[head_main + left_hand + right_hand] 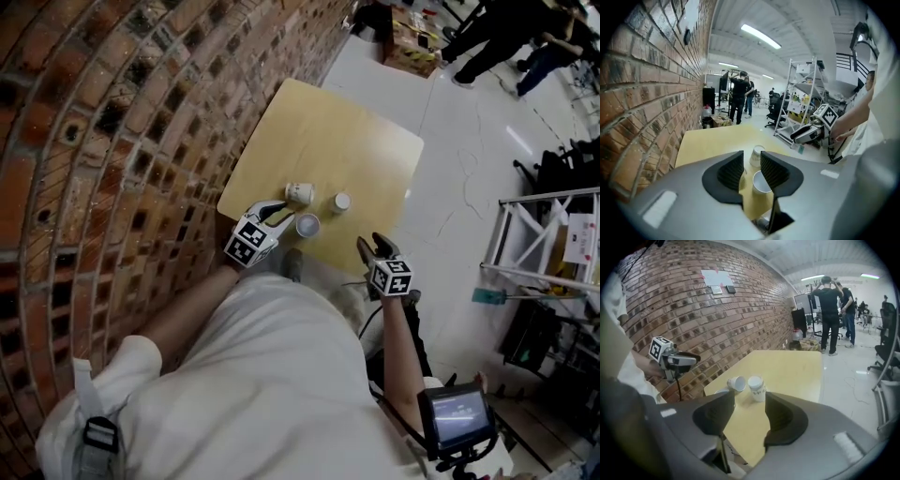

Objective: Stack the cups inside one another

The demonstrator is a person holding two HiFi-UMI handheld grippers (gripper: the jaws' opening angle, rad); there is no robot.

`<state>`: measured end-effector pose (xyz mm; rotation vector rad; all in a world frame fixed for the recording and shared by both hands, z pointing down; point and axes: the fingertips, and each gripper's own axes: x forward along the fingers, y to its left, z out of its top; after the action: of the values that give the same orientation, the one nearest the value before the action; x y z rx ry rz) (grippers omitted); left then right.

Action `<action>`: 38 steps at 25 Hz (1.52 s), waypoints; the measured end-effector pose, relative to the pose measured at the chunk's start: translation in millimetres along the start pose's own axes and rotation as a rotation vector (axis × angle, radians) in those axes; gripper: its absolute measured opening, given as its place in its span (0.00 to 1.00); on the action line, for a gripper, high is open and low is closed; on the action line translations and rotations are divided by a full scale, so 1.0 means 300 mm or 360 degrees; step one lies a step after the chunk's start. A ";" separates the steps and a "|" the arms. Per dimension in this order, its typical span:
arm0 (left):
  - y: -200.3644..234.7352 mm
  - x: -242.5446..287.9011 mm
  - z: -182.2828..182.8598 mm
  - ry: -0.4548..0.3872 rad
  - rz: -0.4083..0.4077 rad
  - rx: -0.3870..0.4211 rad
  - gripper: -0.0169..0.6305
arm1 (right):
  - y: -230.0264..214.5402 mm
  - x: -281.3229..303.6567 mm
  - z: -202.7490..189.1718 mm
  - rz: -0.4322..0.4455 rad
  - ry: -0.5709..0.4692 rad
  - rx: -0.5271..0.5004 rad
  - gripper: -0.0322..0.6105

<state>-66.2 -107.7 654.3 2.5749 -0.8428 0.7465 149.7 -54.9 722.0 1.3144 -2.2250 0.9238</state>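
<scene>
Three cups sit on the counter, all near the edge closest to you and close to the brick wall. None is inside another.

- The tipped cup lies on its side, nearest the wall.
- The right cup stands upright just beside it, with a clear gap between them.
- The near cup stands upright, mouth up, in front of the other two and closest to you.

Your left hand-held gripper is at the counter's near edge on the wall side, with its tips just beside the near cup. In the left gripper view its jaws stand a little apart and nothing is pinched between the pads. The near cup's open mouth shows just past the right-hand jaw and is partly hidden behind it. Another cup stands farther off, seen through the gap.

Your right hand-held gripper hangs over the counter's near corner, short of the cups and touching none of them. In the right gripper view its jaws are spread wide and empty. Above the gap, the tipped cup and the right cup show side by side. The near cup peeks out from behind the left-hand jaw.
</scene>
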 end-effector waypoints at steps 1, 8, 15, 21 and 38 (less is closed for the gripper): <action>0.007 -0.008 0.011 -0.0031 0.0009 -0.0008 0.23 | -0.007 0.006 0.017 -0.0034 -0.0019 -0.0017 0.37; 0.117 -0.003 -0.043 -0.0025 0.0098 -0.0244 0.22 | -0.043 -0.017 0.116 -0.0348 -0.0192 -0.0135 0.37; 0.201 0.009 -0.145 0.0075 0.0199 -0.0383 0.21 | -0.049 -0.021 0.112 -0.0352 -0.0185 -0.0121 0.37; 0.205 0.026 -0.174 0.0106 0.0174 -0.0428 0.21 | -0.066 -0.014 0.124 -0.0355 -0.0172 -0.0151 0.37; 0.108 0.004 -0.138 0.0075 -0.0019 -0.0446 0.23 | 0.024 0.261 0.130 -0.0114 0.0293 -0.0711 0.45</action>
<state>-101.1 -114.5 693.2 2.3040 -0.8508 0.6331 105.6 -128.4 741.0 1.0478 -2.0680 0.4603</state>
